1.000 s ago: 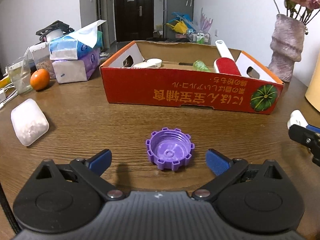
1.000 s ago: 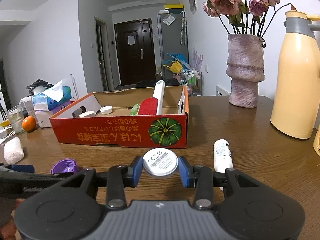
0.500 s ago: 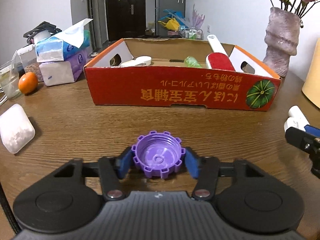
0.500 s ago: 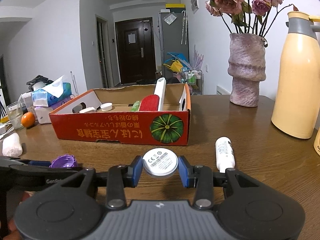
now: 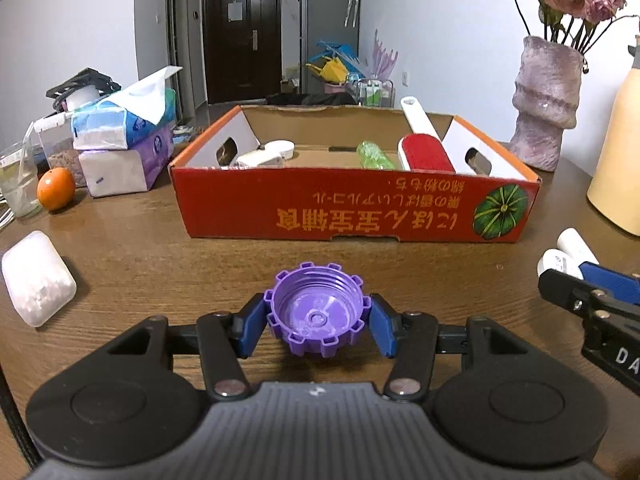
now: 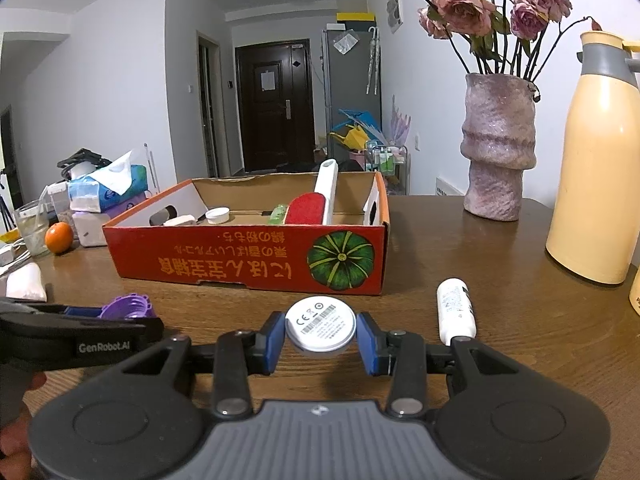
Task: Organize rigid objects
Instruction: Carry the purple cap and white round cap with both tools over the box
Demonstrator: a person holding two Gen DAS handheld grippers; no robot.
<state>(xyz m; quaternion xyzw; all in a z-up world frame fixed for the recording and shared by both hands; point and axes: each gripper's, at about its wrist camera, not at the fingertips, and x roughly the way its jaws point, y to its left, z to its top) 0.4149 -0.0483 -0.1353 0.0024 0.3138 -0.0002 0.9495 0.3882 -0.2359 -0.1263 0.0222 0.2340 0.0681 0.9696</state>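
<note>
Left gripper (image 5: 318, 322): blue fingers (image 5: 253, 330) closed in on the purple cap (image 5: 318, 310), one pad against each side of its notched rim. Cap sits open side up, above the wooden table (image 5: 160, 256), its shadow visible beneath; whether it clears the surface I cannot tell.

Right gripper (image 6: 320, 338): fingers (image 6: 370, 342) drawn narrow, clamped on a white round disc (image 6: 320, 322), label face upward, printed marks and a barcode showing. A hand (image 6: 16, 432) shows at the lower left corner of the right wrist view, behind the other gripper's black body.

Red cardboard box (image 5: 352, 204): stands toward the middle of the table, beyond both grippers, open top, pumpkin picture at its near right corner. Inside: a red lint brush with white handle (image 5: 424, 148) leaning against the right side, a green bottle (image 5: 372, 155) beside it, a small white lid (image 5: 280, 148) and another white item at the left end.

White tube (image 6: 456, 308): lies on the table just right of the right gripper, between it and the box's near right corner.

Left edge of table: white oblong pack (image 5: 38, 278), an orange (image 5: 56, 188), stacked tissue packs (image 5: 124, 140), a plastic cup (image 5: 16, 180). Right side of table: textured vase with dried roses (image 6: 498, 148), yellow thermos jug (image 6: 600, 168).
</note>
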